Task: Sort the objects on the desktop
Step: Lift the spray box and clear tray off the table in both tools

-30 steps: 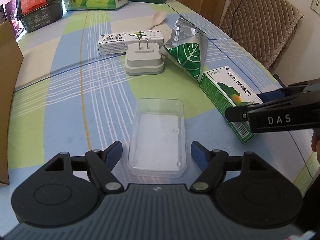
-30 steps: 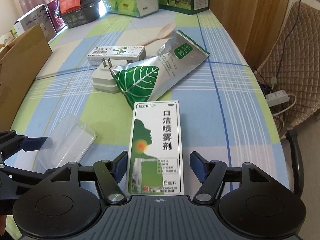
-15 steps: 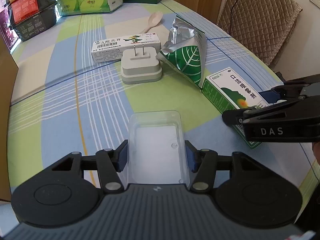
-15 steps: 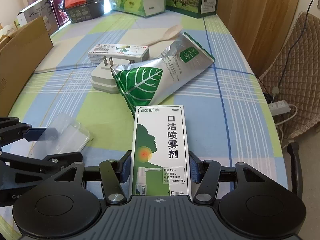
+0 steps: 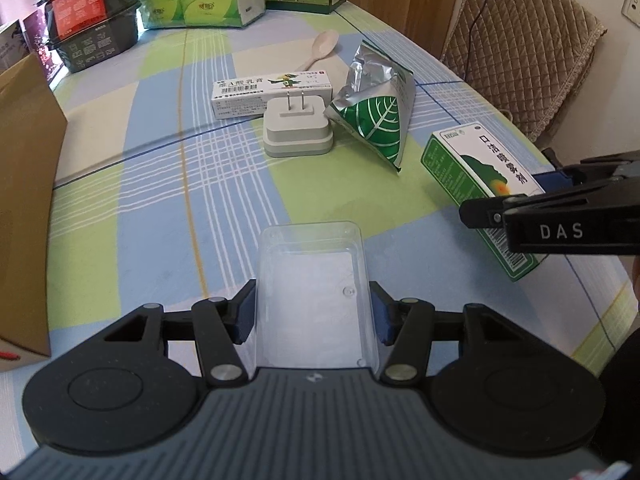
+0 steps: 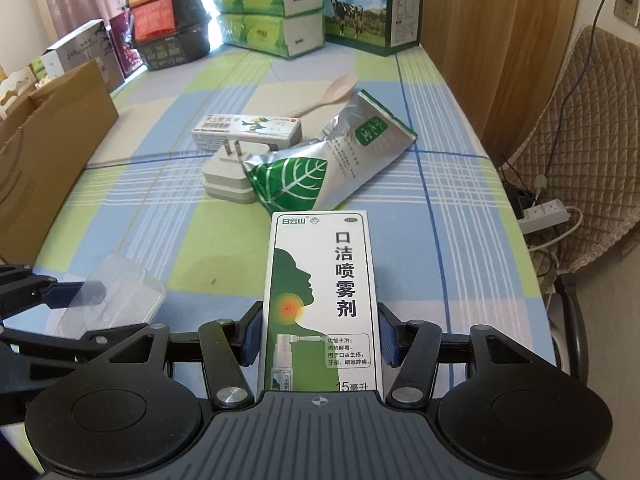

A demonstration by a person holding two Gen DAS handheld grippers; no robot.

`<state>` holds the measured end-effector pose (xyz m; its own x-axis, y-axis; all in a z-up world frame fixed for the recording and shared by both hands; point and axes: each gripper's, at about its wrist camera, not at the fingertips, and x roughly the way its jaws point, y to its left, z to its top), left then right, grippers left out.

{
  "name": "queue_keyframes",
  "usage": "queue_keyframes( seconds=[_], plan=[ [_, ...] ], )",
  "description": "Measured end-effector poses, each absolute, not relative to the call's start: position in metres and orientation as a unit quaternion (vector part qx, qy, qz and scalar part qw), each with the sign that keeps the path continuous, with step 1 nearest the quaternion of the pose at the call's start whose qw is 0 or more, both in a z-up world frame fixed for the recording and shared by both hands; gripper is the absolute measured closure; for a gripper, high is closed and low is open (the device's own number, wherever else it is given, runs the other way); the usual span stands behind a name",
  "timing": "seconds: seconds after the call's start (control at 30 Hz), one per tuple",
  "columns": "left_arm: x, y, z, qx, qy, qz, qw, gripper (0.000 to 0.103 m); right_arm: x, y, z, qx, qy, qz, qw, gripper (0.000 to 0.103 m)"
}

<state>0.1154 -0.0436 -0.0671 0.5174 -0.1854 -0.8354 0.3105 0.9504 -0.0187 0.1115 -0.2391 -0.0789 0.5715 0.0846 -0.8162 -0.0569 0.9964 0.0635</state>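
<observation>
A clear plastic tray [image 5: 314, 280] sits between the blue pads of my left gripper [image 5: 312, 314], which is shut on its sides. The same clear tray [image 6: 116, 296] shows at the left of the right wrist view, with the left gripper [image 6: 76, 294] on it. My right gripper [image 6: 318, 336] is shut on a green and white spray box [image 6: 320, 296], which appears lifted off the cloth. In the left wrist view that spray box [image 5: 476, 184] sits at the right, the right gripper [image 5: 516, 204] clamped around its near end.
On the checked tablecloth [image 5: 160, 184] lie a white plug adapter [image 5: 298, 130], a silver leaf-print pouch [image 5: 376, 120], a white ointment box [image 5: 272, 90] and a pale spoon [image 5: 320, 50]. A cardboard box [image 5: 24, 200] stands left; stacked packages line the far end. A chair [image 6: 580, 140] is right.
Both grippers went from open to shut: the left closed on the clear tray, the right on the spray box. Both have since moved a little with their loads.
</observation>
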Motion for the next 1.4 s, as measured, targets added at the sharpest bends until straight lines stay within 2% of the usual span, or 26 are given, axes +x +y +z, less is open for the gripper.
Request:
queue_keyframes(
  seconds=[0.57, 1.4],
  plan=[
    [0.057, -0.011, -0.020, 0.047, 0.446, -0.118, 0.886, 0.052, 0.047, -0.211, -0.039, 0.006, 0.440, 0.055, 0.896, 0.050],
    [0.028, 0.000, -0.002, 0.038, 0.432, -0.115, 0.894, 0.052, 0.028, -0.187, -0.021, -0.010, 0.428, 0.074, 0.901, 0.050]
  ],
)
